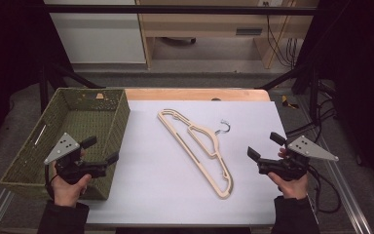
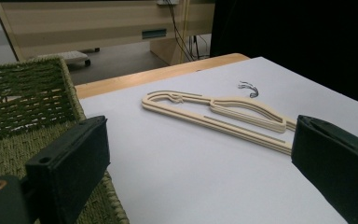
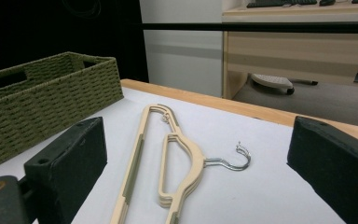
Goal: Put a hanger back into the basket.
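Two hand-held grippers hover over the near part of a counter, one in each of the person's hands, and both have their jaws spread with nothing between them. The left hand-held gripper (image 1: pixel 100 151) hangs above the near right corner of a green woven basket (image 1: pixel 27 161); the right hand-held gripper (image 1: pixel 265 146) is low over the right side of the white sheet (image 1: pixel 146 185) that covers most of the counter. Between the two hand-held grippers, and a little beyond them, a stack of cream hangers (image 1: pixel 202 146) lies flat on the sheet, apart from both, with its metal hook (image 1: pixel 224 127) turned toward the right hand-held gripper's side. In the left gripper view the hangers (image 2: pixel 223 114) run across just past the right jaw; in the right gripper view they (image 3: pixel 168 158) lie straight ahead between the jaws, hook (image 3: pixel 235 161) pointing right, with the basket (image 3: pixel 42 98) to the far left. The sheet is smooth and plain, and a strip of bare wooden counter (image 1: pixel 195 93) shows past its far edge. Behind that lies a grey floor (image 1: pixel 209 78), a pale wooden desk (image 1: pixel 214 24) with cables (image 1: pixel 277 44) hanging at its right end, and a white cabinet (image 1: pixel 97 34). Black frame bars (image 1: pixel 175 9) cross the top and slant down both sides, and the surroundings left and right are dark.
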